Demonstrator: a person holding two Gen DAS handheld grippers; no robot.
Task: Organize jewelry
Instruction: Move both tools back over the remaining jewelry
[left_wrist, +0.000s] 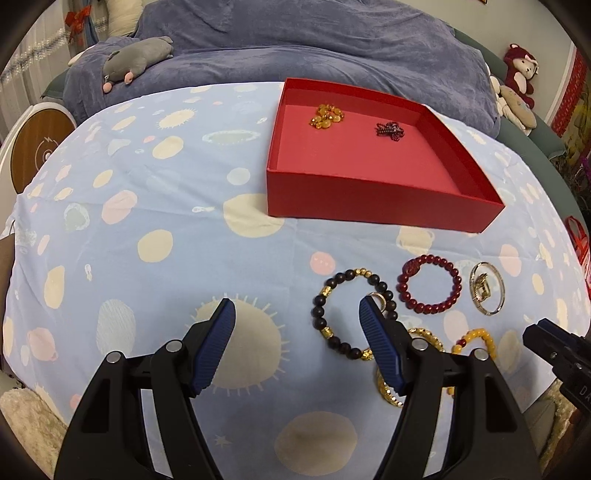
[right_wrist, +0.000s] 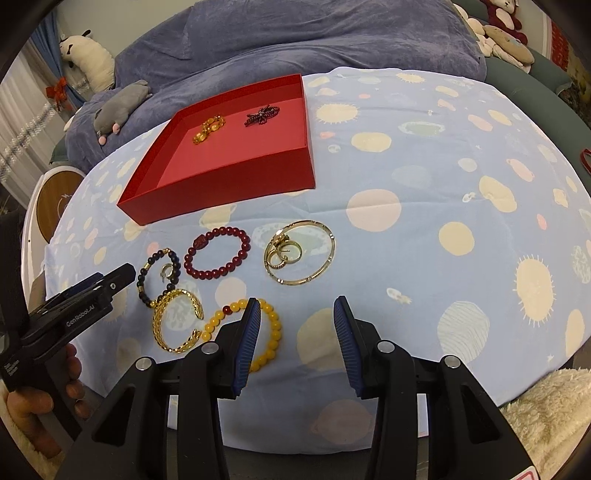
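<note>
My left gripper (left_wrist: 297, 314): fingers apart, empty, right finger over the black-bead bracelet (left_wrist: 352, 312). My right gripper (right_wrist: 297, 315): fingers apart, empty, left finger over the yellow-bead bracelet (right_wrist: 271, 325). Red box (left_wrist: 369, 199) beyond.

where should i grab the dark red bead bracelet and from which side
Take the dark red bead bracelet across its bead strand on the near arc, coming down from above with one pad inside the loop and one outside. It lies flat on the spotted sheet, so there is nothing to get under, and the open centre leaves room for a pad. Avoid its left side, close to the black and gold bead bracelet.
</note>
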